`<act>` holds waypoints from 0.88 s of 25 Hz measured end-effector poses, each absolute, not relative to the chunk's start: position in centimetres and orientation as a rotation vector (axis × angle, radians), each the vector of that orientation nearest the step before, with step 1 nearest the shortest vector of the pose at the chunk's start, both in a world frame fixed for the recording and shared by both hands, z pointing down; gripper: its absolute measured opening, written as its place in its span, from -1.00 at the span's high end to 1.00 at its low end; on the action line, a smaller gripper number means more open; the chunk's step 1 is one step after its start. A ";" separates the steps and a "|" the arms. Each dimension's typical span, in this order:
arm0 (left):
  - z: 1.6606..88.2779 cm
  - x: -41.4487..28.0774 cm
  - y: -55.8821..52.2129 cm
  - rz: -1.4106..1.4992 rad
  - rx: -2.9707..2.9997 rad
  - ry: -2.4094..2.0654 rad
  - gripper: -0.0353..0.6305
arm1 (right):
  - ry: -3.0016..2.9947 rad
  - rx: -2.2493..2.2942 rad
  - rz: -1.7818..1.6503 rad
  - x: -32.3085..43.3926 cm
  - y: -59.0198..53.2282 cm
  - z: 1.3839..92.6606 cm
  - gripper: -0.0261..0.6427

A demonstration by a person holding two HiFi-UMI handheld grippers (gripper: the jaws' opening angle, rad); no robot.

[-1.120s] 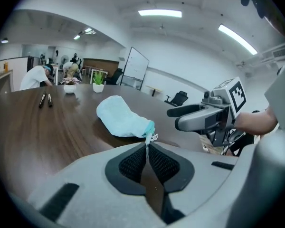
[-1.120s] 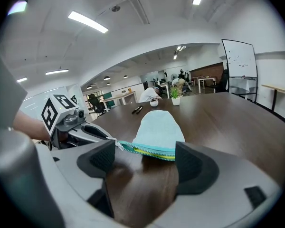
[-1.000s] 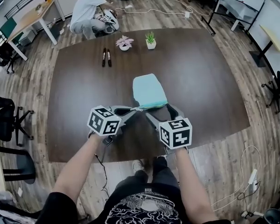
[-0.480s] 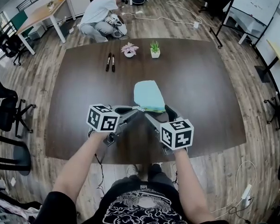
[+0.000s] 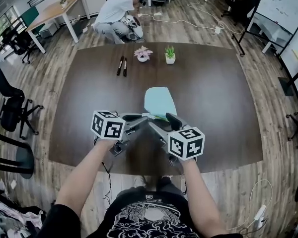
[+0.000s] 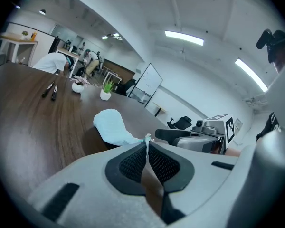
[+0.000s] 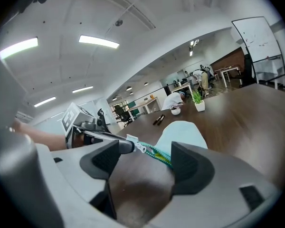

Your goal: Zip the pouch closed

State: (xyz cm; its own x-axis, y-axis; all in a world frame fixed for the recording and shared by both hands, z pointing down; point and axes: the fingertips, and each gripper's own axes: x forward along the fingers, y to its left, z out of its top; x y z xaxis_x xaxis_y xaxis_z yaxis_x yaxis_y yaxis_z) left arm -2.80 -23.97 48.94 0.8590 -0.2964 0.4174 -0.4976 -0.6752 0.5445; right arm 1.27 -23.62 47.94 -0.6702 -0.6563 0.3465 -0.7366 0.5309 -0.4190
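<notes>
A light teal pouch lies on the dark wooden table, its near end lifted toward me. My left gripper is shut on the white tab at the end of the pouch's zip. In the right gripper view that tab sticks out of the left gripper's tip, and the green zip teeth run from it to the pouch. My right gripper straddles the zip; its jaws have just been closing, but the pads stand apart from the zip. In the head view the right gripper sits just right of the left one.
Two markers, a pink flower pot and a small green plant stand at the table's far side. A person crouches on the floor beyond. Office chairs are at the left. The table's near edge is under my wrists.
The right gripper has shifted left toward the zip and its jaws have narrowed. Both grippers have risen a little, with the pouch's near end lifted.
</notes>
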 end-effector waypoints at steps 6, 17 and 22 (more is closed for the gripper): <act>48.8 -2.8 -24.0 0.339 2.319 -0.568 0.82 | -2.696 1.152 0.912 0.5 -23.6 47.8 0.02; 49.0 -2.7 -23.6 0.330 2.303 -0.546 0.82 | -2.749 1.005 1.036 -0.5 -22.9 48.4 0.22; 49.4 -3.0 -23.5 0.337 2.298 -0.540 0.82 | -2.769 0.961 1.100 -0.9 -23.2 48.8 0.26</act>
